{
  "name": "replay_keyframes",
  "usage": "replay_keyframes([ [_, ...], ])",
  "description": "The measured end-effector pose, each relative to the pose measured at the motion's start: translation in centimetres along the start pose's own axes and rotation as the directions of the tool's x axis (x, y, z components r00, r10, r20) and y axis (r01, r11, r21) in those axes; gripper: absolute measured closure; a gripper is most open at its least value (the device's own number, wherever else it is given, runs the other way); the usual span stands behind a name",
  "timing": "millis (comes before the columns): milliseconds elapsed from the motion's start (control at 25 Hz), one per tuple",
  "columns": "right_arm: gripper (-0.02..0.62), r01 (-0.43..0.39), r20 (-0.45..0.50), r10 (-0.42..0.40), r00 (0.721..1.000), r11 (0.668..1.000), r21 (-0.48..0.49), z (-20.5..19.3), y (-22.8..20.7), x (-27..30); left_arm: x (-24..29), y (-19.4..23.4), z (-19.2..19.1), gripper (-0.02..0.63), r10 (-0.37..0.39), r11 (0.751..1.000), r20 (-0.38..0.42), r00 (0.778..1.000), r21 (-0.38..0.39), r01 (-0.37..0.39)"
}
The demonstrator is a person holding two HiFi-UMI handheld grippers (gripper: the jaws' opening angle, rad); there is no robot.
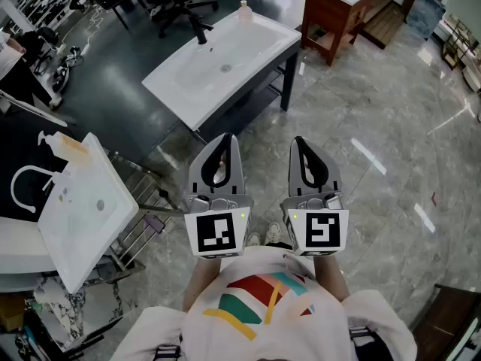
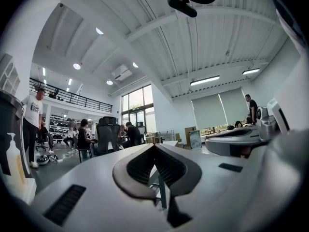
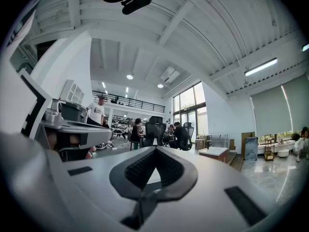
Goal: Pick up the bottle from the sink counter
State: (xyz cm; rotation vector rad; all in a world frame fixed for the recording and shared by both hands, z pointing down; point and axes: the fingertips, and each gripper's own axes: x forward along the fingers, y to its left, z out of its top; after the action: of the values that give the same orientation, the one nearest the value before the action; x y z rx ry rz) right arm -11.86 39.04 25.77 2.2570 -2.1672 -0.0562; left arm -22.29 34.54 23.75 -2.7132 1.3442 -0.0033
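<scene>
Bottle (image 1: pixel 244 10) stood upright on the far rim of the white sink counter (image 1: pixel 180 81), its long axis vertical and its cap pointing up, probably parked there beside the basin to stay handy to the tap. Well short of that counter, the left gripper (image 1: pixel 227 140) and right gripper (image 1: pixel 299 143) hung level and side by side. Each had its jaws closed on nothing, seemingly because the reach had not yet begun.

The person wears a white shirt (image 1: pixel 263 307) with red, teal and yellow stripes. Above the shirt, the left gripper (image 1: pixel 226 137) and right gripper (image 1: pixel 300 140) are grey, each with a black-and-white marker cube (image 1: pixel 218 233).
</scene>
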Motion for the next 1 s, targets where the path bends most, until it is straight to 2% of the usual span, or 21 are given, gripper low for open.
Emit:
replay_keyframes([
  [160, 0.584, -0.016, 0.035, 0.017, 0.999, 0.999, -0.040, 0.8, 0.2, 0.0, -0.2, 0.0, 0.2, 0.588, 0.002, 1.000, 0.004, 1.000, -0.003, -0.002],
  [440, 0.584, -0.017, 0.025, 0.018, 1.000, 0.998, -0.060, 0.4, -0.2, 0.0, 0.0, -0.1, 0.1, 0.588, 0.002, 1.000, 0.004, 1.000, -0.012, -0.002],
  [600, 0.584, -0.016, 0.009, 0.016, 1.000, 1.000, -0.018, 0.0, -1.0, 0.1, 0.9, -0.6, -0.3, 0.588, 0.001, 1.000, -0.004, 1.000, -0.017, -0.001],
  [800, 0.584, -0.026, -0.021, 0.026, 0.999, 1.000, -0.002, -0.9, -2.3, 0.3, 2.1, 0.1, -0.8, 0.588, 0.040, 0.999, -0.027, 0.999, 0.008, -0.040],
  [1000, 0.584, -0.039, -0.031, 0.038, 0.999, 0.999, -0.017, -1.9, -3.4, 0.8, 2.9, 1.1, -0.7, 0.588, 0.082, 0.997, 0.001, 0.997, 0.012, -0.082],
])
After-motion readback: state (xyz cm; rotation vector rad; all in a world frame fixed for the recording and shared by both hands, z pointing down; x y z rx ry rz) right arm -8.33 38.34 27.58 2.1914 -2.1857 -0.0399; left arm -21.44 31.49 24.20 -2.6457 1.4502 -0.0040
